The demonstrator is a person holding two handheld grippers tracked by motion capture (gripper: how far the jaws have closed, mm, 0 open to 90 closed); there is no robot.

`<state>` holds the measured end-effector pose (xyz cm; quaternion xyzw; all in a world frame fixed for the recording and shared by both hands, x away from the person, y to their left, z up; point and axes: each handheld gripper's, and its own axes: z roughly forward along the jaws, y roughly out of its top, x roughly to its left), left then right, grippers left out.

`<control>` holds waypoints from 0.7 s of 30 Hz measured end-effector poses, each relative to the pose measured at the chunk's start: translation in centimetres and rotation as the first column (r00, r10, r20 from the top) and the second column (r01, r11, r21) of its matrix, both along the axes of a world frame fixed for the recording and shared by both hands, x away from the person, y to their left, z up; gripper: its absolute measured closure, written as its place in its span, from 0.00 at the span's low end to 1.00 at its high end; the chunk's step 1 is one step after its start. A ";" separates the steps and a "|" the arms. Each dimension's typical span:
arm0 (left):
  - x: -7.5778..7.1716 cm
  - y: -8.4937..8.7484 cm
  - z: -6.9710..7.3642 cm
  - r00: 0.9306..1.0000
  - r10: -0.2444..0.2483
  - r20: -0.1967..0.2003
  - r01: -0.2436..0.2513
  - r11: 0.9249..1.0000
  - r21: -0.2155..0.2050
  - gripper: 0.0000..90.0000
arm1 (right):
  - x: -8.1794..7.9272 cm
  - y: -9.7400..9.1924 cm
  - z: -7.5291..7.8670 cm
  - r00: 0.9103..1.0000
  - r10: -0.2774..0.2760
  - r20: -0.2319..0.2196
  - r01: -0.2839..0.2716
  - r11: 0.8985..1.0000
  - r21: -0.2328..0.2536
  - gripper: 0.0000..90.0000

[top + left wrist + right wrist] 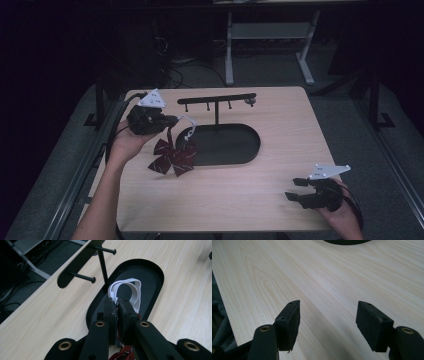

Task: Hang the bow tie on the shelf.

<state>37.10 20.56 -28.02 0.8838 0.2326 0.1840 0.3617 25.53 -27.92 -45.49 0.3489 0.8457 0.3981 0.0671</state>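
Left gripper (172,120): held in the person's left hand (127,142) over the table's (280,120) left part, forearm entering from the bottom edge, palm under the black body, jaws pointing level toward the stand. Its jaws are pressed together on a white elastic loop (130,290), which arches out past the pads. One dark red bow (171,156) with thin pale stripes hangs below that gripper on the loop, at the left end of the tray; whether its lowest lobes touch the table is hard to tell from above. Right gripper (296,192): held in the right hand (345,212) low at the table's near right corner, pointing left across the wood, jaws standing wide apart with only bare table between them. One black oval tray (235,145) at mid-table, forming the foot of the stand, nothing lying in it. One black stand (216,98): single upright post, one crossbar; three short pegs counted in the high view, plus a pale knob at its right end. Two grippers, each with one grey three-cornered plate on top.
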 end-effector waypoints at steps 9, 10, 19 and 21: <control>1.4 -0.5 1.0 1.000 0.015 0.010 -0.015 1.000 -0.005 0.95 | 0.1 -0.2 -0.1 1.000 -0.003 -0.006 0.003 1.000 0.013 0.39; 1.4 -0.5 1.0 1.000 0.015 0.010 -0.015 1.000 -0.005 0.95 | 0.1 -0.2 -0.1 1.000 -0.003 -0.006 0.003 1.000 0.013 0.39; 3.0 -0.8 1.1 0.999 0.034 0.004 -0.035 0.999 0.010 0.95 | 0.1 -0.4 -0.1 1.000 -0.004 -0.003 0.004 1.000 0.015 0.39; 3.5 -0.8 1.0 0.999 0.040 0.002 -0.040 0.999 0.016 0.95 | 0.0 -0.3 0.0 1.000 -0.009 -0.012 0.009 1.000 0.018 0.40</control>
